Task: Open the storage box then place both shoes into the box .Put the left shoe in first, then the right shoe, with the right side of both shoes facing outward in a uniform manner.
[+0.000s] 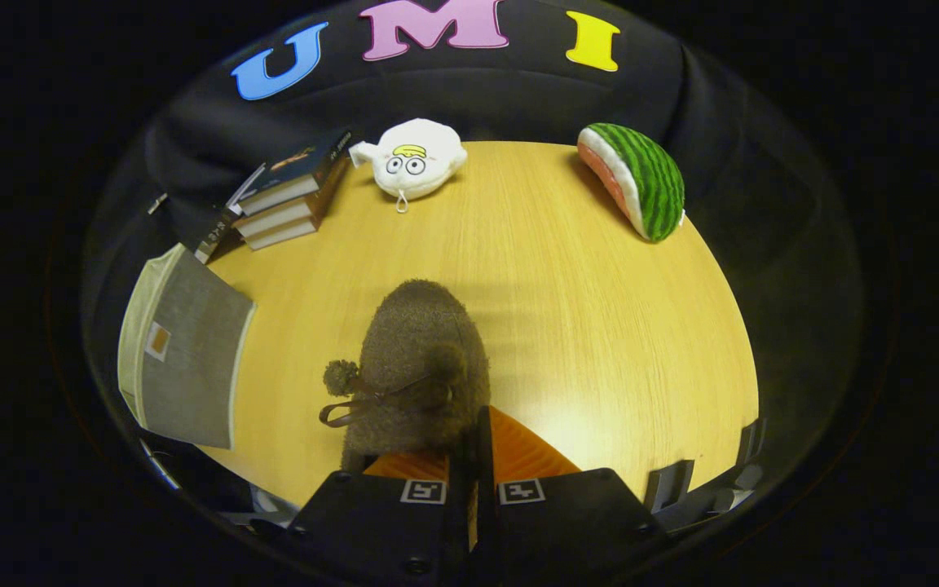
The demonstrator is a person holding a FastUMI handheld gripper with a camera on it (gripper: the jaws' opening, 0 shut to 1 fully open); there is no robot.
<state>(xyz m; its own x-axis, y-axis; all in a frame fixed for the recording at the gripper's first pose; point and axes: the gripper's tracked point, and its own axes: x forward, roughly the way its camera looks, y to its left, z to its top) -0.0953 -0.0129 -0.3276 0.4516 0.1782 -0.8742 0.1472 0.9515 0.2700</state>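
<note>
While clamped by the claw [469, 444], fuzzy brown shoe [421, 359], pom-pom lace bow, above wooden table [600, 310]

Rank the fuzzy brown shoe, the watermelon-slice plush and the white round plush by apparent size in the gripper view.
1. Fuzzy brown shoe, pinched at its rim by the closed fingers; nearness inflates it.
2. Watermelon-slice plush.
3. White round plush, close to the watermelon's size.
</note>
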